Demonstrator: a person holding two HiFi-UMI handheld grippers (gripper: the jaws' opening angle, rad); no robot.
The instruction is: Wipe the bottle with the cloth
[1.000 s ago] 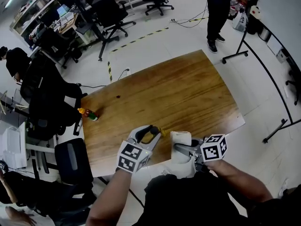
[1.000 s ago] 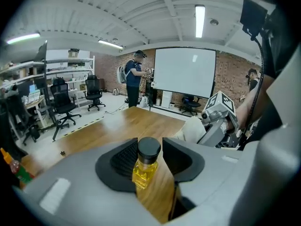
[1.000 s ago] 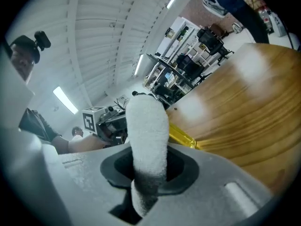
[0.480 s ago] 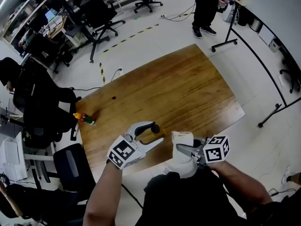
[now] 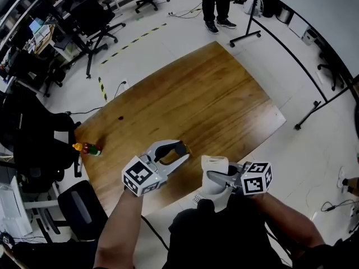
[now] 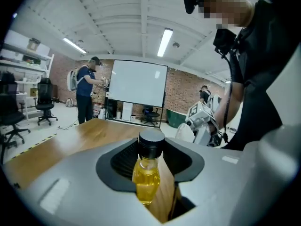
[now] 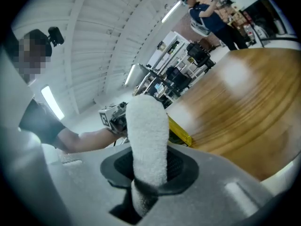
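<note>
**Oil bottle and cloth held up at the table's near edge**

The left gripper hovered over the near edge of the wooden table. Its jaws had just been closing and pinched a small bottle of yellow liquid with a black cap. In the left gripper view the bottle stood roughly upright between the pads, cap uppermost.

Just to its right, the right gripper had its jaws pressed onto a white fluffy cloth. The cloth stuck out past the jaws as a thick rounded wad, and a little of it hung below them. Cloth and bottle were near each other but apart. The two grippers sat side by side, each with its marker cube toward the person.

At the table's left edge, well apart from both grippers, a small orange-capped bottle lay on its side. Office chairs stood on the floor beyond the table's far left, and a person's legs showed at the far end of the room.
</note>
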